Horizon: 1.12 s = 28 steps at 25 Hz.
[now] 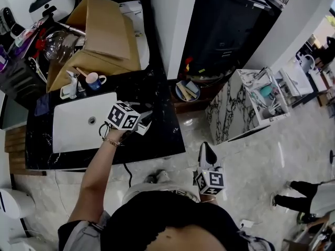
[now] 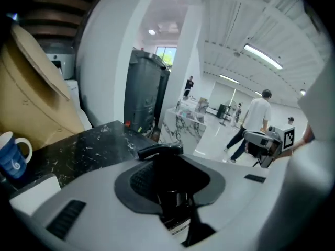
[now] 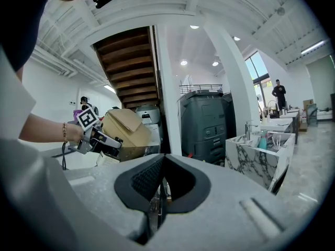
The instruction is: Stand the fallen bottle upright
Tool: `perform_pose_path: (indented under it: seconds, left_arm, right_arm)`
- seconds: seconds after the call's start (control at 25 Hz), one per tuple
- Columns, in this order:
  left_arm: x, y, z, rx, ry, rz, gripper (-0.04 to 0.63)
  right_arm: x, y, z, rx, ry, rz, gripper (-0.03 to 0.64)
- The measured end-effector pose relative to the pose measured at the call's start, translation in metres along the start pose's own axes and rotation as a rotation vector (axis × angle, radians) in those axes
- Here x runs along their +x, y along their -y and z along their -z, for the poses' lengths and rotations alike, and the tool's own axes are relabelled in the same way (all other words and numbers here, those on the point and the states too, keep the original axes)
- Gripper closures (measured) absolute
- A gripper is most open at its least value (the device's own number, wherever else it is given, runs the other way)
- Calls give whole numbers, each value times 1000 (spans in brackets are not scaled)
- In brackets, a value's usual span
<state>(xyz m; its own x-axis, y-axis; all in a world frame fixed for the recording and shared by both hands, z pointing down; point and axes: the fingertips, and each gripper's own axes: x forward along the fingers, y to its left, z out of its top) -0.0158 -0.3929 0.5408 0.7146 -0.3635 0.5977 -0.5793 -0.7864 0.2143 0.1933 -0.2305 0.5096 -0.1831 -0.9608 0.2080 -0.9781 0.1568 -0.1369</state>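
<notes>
Black marble-veined countertop [image 1: 162, 135], with white rectangular sink basin [image 1: 73, 124]. Brown cardboard box [image 1: 104, 30] at the back. Left gripper [image 1: 141, 122] clamped on a dark bottle [image 2: 168, 184], which has a black lever-like top and a pale label strip, over the countertop beside the basin. Right gripper [image 3: 159, 192] closed and empty, off the counter. Blue ceramic mug [image 1: 94, 80] by the box.

Our tally at the counter
We count two grippers, the left gripper [image 1: 141, 121] and the right gripper [image 1: 204, 147], plus one black bottle [image 2: 170, 174], one blue mug [image 1: 96, 80], one cardboard box [image 1: 104, 30] and one white sink [image 1: 73, 127].
</notes>
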Motion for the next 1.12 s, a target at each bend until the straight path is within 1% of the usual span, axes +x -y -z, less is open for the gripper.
perform_pose_path:
  seconds: [0.08, 0.16, 0.32, 0.4, 0.48, 0.52, 0.6, 0.76, 0.88, 1.0, 1.12]
  left_arm:
    - [-6, 2, -2, 15, 91, -34, 500]
    - [-11, 4, -4, 49, 175, -77, 500]
    - [-20, 9, -3, 121, 341, -196, 501]
    - [-25, 8, 0, 100, 411, -243, 501]
    - [-29, 7, 3, 61, 472, -267, 502]
    - [-30, 7, 4, 55, 494, -278, 502]
    - [-32, 9, 7, 66, 520, -303, 503]
    - [-33, 13, 9, 77, 543, -331, 503]
    - [-33, 17, 11, 90, 553, -325, 502]
    - [-34, 17, 15, 73, 558, -314, 492]
    - [-37, 15, 17, 54, 559, -316, 455]
  right_arm:
    - [2, -2, 0, -3, -2, -8, 612]
    - [2, -4, 1, -5, -3, -12, 612]
    - [2, -9, 2, -11, -8, -21, 612]
    - [2, -11, 3, -16, -11, -25, 612]
    - [2, -13, 3, -18, -13, -28, 612]
    - [2, -13, 4, -20, -14, -29, 612]
    - [3, -15, 5, -24, -17, -31, 612]
    - [3, -18, 3, -30, -17, -36, 612]
    - [4, -21, 2, -37, -17, -41, 612]
    - [5, -24, 1, -56, -21, -48, 612]
    - [5, -27, 2, -59, -25, -53, 612]
